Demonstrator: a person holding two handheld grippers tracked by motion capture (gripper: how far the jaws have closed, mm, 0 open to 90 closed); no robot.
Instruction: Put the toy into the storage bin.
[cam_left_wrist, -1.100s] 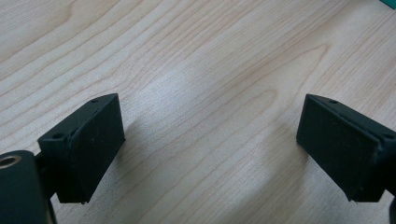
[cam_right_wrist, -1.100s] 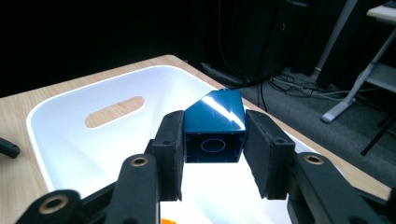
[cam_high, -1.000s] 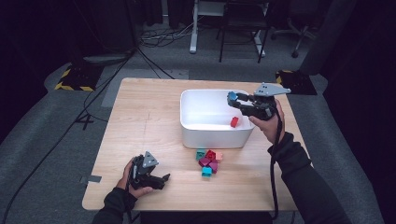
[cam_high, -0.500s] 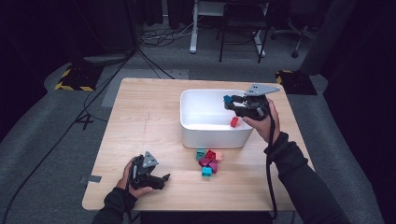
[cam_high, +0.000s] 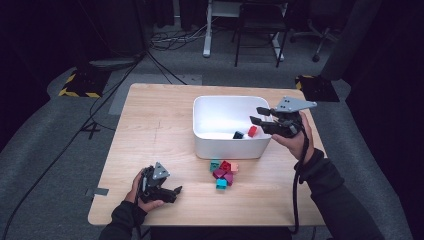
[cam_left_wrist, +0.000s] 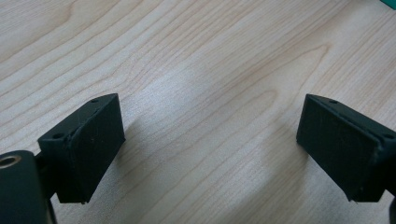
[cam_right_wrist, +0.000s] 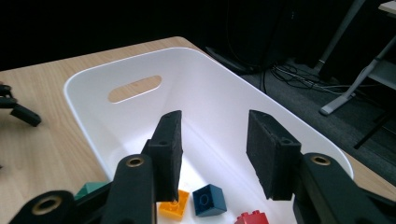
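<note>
Blue brick (cam_right_wrist: 209, 199) is being left in white bin (cam_right_wrist: 224, 93) | right tongs (cam_right_wrist: 214, 154) being held empty, just reopened | left tongs (cam_left_wrist: 210, 149) being held wide over desk (cam_left_wrist: 196, 70)

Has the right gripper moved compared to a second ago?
Yes. The right gripper, jaws apart and empty, has drawn back toward the right rim of the white bin.

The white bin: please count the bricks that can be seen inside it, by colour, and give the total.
orange brick: 1
dark blue brick: 1
red brick: 1
Total seen inside the white bin: 3
</note>
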